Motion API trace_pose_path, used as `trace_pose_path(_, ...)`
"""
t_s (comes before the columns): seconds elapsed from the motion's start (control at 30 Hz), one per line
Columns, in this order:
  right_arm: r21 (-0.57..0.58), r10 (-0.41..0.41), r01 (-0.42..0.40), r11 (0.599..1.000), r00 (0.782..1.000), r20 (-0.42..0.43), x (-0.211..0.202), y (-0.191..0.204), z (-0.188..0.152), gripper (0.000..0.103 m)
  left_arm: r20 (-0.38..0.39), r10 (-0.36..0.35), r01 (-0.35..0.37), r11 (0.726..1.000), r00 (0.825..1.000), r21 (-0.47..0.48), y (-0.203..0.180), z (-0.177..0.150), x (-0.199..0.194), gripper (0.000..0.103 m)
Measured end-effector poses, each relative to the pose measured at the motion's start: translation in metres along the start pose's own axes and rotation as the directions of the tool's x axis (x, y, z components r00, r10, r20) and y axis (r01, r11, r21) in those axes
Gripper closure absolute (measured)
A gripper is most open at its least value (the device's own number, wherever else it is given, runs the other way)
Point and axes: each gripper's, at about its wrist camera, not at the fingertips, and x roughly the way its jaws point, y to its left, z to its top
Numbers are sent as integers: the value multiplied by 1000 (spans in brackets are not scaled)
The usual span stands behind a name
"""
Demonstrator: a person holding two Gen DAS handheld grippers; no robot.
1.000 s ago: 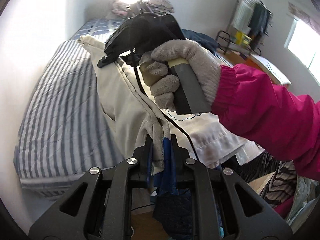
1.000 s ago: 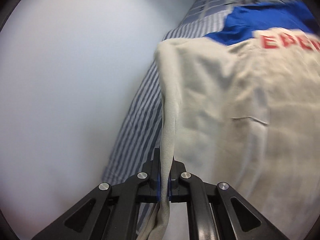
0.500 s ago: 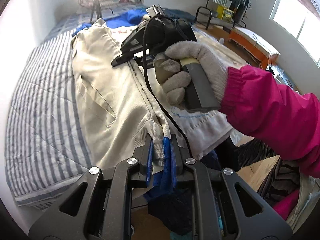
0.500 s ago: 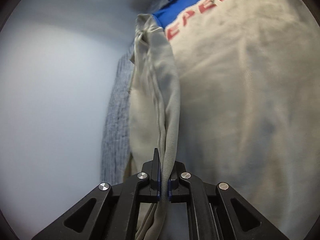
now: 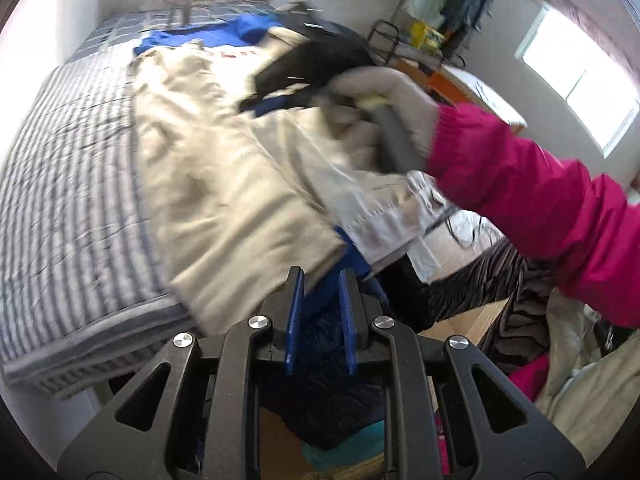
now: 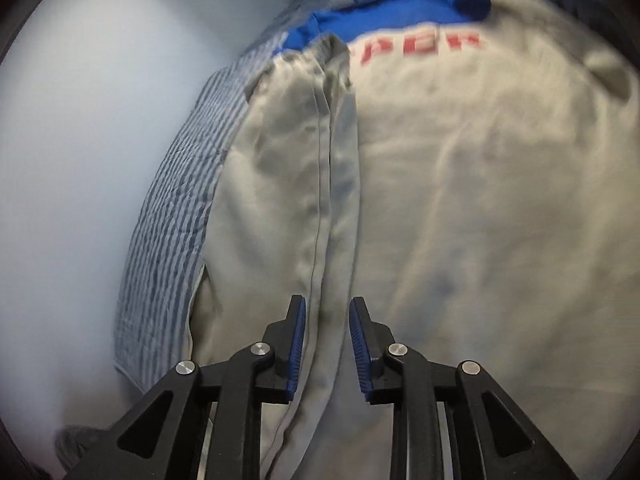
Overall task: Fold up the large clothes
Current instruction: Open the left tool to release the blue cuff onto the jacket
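A large beige jacket [image 5: 224, 168] with red letters and blue parts lies spread on the striped bed [image 5: 68, 184]. My left gripper [image 5: 320, 280] sits at the bed's near edge, its blue pads still closed on the jacket's blue-lined hem. A gloved hand [image 5: 384, 100] in a pink sleeve holds my right gripper [image 5: 256, 96] low over the jacket's middle. In the right wrist view the right gripper [image 6: 327, 312] has its jaws opening. The folded edge of the jacket [image 6: 480, 200] runs between the pads, and they do not press it.
The striped sheet [image 6: 172, 208] ends at a pale wall on the left. Beside the bed's near corner lie a pile of dark and striped clothes [image 5: 472, 292] and a cardboard box [image 5: 476, 320]. A rack [image 5: 384, 36], a desk and a window [image 5: 580, 80] stand beyond.
The right jaws have come apart and let go of the jacket's folded edge, which now lies flat on the jacket. The right hand has sunk toward the bed. The left grip looks unchanged.
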Motion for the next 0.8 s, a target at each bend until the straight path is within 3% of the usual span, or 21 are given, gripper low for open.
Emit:
trace_pose_path(0.13, -118, 36, -30, 993, 998, 45, -31, 18, -8, 79, 49, 22, -17, 996, 999, -93, 37, 8, -18, 88)
trace_pose_path(0.27, -229, 87, -87, 970, 996, -10, -31, 43, -31, 79, 8, 45, -43, 981, 999, -190, 69, 18, 2, 88)
trace_pose_path(0.37, -292, 97, -122, 949, 990, -99, -24, 54, -62, 79, -56, 14, -23, 986, 998, -168, 68, 18, 28, 88)
trace_pose_path(0.47, -375, 29, -85, 923, 988, -154, -17, 59, -95, 79, -110, 16, -27, 995, 994, -97, 55, 14, 56, 88)
trace_pose_path(0.57, -400, -63, -10, 916, 984, -169, 1, 47, -112, 79, -163, 32, -42, 997, 986, -59, 50, 6, 84, 88)
trace_pose_path(0.67, -358, -46, -12, 934, 987, -155, 5, 35, -116, 80, -202, 43, -58, 996, 978, -68, 54, -2, 101, 88)
trace_pose_path(0.8, -349, -43, -8, 937, 989, -139, -6, 37, -116, 76, -179, 36, -54, 994, 983, -96, 54, -2, 89, 88)
